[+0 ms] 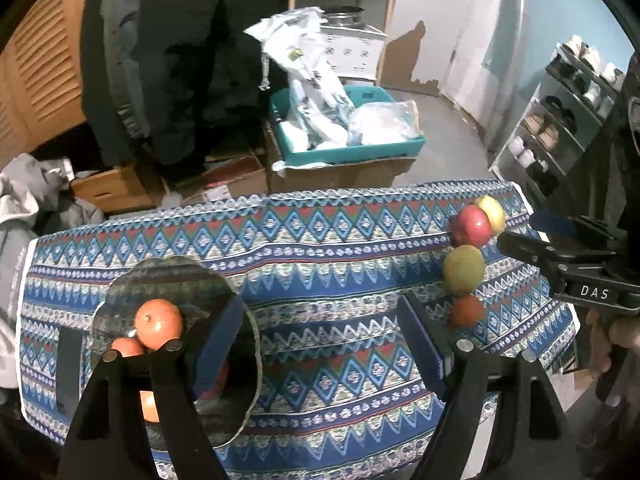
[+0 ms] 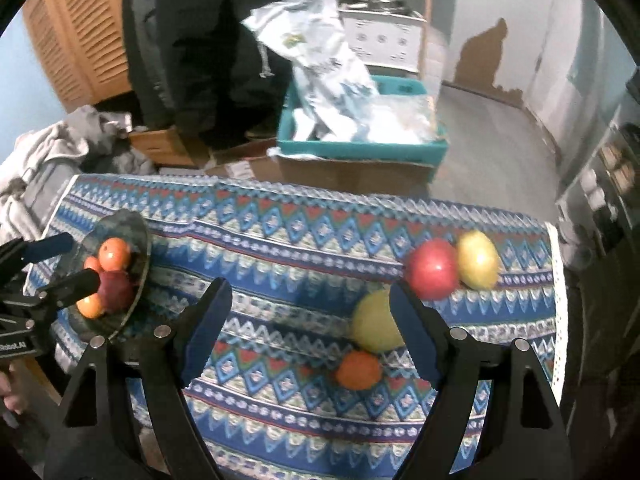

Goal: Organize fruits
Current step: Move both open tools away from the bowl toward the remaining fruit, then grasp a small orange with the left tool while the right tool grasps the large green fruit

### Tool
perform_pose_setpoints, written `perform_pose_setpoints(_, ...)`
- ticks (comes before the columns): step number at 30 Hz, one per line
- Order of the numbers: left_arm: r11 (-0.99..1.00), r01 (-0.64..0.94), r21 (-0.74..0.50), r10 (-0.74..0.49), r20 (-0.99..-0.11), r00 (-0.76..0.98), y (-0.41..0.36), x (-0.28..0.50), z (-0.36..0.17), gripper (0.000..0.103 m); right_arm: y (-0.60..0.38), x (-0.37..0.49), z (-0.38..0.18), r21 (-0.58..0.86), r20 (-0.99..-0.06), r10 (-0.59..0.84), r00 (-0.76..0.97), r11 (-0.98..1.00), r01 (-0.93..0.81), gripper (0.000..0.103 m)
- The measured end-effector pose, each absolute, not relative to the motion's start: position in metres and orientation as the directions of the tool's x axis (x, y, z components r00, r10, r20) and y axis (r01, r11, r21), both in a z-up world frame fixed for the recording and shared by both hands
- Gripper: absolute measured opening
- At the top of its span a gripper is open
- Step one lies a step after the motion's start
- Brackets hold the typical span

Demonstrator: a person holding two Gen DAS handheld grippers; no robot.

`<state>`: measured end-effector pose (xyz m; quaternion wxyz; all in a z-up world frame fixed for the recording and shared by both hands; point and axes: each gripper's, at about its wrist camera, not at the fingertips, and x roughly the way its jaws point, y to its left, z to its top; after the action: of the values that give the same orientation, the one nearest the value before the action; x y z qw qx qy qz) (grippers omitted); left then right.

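The left tool [image 1: 324, 332] is spread wide over the table [image 1: 320, 248], and a glass plate [image 1: 120, 292] with oranges [image 1: 159, 323] sits by its left finger. The right tool [image 2: 310, 328] is spread wide too. A green apple [image 2: 374, 326] touches its right finger, an orange [image 2: 358, 370] lies just below, and a red apple [image 2: 433, 269] and yellow apple [image 2: 478, 260] sit past it. The right tool reads "DAS" [image 1: 594, 292].

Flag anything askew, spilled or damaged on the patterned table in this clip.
Nothing stands out. Four loose fruits, including a red apple and a small orange, rest on the blue patterned tablecloth; the rest sit on the round glass plate, none spilled.
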<state>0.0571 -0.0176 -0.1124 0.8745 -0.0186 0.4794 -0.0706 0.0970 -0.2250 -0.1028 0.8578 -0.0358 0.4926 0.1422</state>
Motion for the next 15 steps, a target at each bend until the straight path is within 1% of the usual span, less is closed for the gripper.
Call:
perform_pose_setpoints(5, 0.987, 0.131, -0.09, -0.145, -0.845, 0.515, -0.035, 0.067, -0.121, 0.081, -0.247, 0.099, -0.112, 0.081, -0.864, 0.186, 0.468, 0.969, -0.235, 0.082)
perform_pose_setpoints(9, 0.986, 0.14, -0.09, -0.149, -0.857, 0.494, -0.044, 0.077, -0.132, 0.081, -0.261, 0.103, -0.123, 0.083, -0.875, 0.167, 0.454, 0.976, -0.201, 0.085)
perform_pose_setpoints(15, 0.986, 0.142, -0.091, -0.148, -0.872, 0.467, -0.052, 0.094, -0.152, 0.081, -0.274, 0.12, -0.157, 0.099, -0.91, 0.153, 0.384, 0.983, -0.157, 0.086)
